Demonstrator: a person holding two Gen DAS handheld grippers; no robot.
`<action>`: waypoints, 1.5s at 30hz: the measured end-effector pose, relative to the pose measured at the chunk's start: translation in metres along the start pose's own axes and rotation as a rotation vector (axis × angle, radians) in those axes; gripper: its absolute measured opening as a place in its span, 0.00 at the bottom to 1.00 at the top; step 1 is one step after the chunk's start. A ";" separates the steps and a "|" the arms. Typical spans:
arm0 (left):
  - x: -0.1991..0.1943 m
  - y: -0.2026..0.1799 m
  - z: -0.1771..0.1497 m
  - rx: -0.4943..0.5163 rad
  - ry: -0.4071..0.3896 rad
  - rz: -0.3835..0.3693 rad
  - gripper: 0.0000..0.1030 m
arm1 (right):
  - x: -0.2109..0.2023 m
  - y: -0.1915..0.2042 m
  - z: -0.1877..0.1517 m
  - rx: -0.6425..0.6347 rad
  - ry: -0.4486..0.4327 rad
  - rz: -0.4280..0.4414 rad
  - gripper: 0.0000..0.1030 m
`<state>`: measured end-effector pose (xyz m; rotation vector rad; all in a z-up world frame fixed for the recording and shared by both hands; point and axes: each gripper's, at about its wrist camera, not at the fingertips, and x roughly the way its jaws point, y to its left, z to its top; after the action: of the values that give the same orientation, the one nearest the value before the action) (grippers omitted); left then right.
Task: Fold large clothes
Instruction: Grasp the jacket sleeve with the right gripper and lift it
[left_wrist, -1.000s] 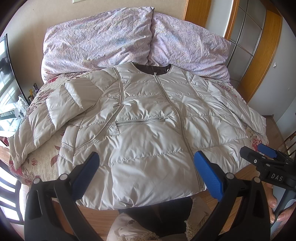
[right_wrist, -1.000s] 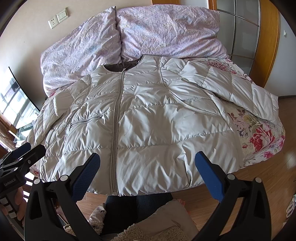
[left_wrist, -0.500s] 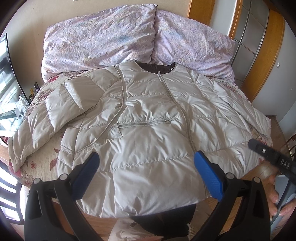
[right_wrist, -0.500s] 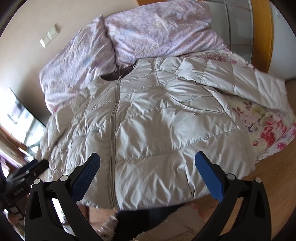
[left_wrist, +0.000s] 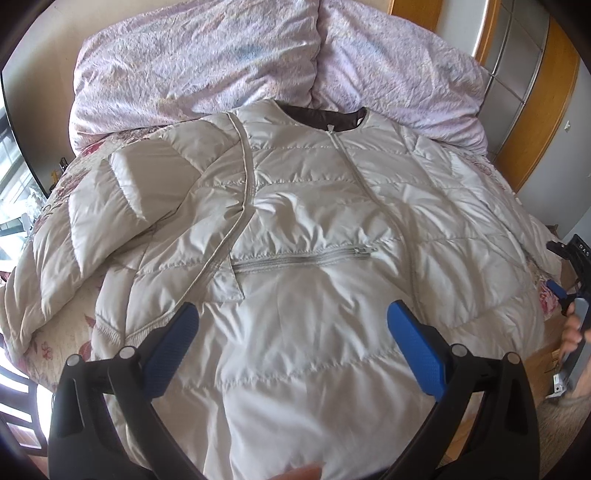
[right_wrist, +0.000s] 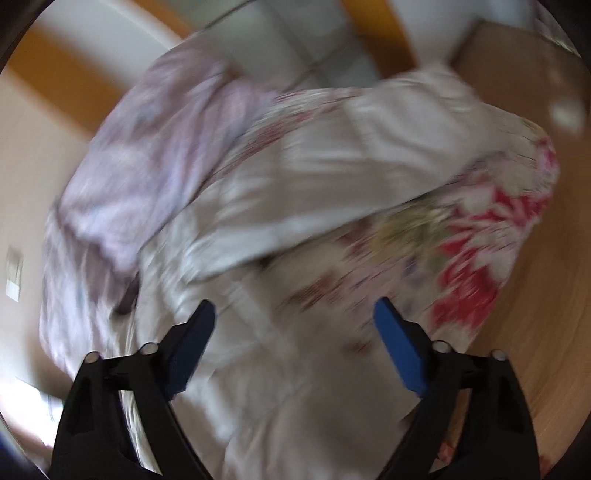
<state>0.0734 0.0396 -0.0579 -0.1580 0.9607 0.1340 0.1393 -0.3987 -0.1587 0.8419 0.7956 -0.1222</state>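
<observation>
Both grippers, left (left_wrist: 291, 332) and right (right_wrist: 293, 332), hung spread wide and empty over the puffy jacket (left_wrist: 314, 229); each needed a deep bite of sleeve before folding inward

The jacket (left_wrist: 303, 236) lies flat on the bed (left_wrist: 48, 343), in front of the left tongs (left_wrist: 291, 347), with its neck at the far end. Two pillows (left_wrist: 280, 55) sit behind it. One sleeve (left_wrist: 122, 206) lies folded to the left. The right tongs (left_wrist: 565, 291) are far to the right, past the jacket's edge.
</observation>
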 end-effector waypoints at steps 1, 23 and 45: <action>0.003 0.000 0.001 0.000 0.003 0.005 0.98 | 0.004 -0.012 0.010 0.048 -0.007 0.002 0.75; 0.047 0.018 0.012 -0.018 0.057 0.010 0.98 | 0.027 -0.118 0.088 0.417 -0.148 -0.040 0.27; 0.040 0.049 0.013 -0.081 0.009 0.031 0.98 | -0.030 0.131 0.083 -0.321 -0.293 0.130 0.07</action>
<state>0.0975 0.0914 -0.0874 -0.2183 0.9674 0.2006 0.2181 -0.3748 -0.0241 0.5525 0.4672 -0.0009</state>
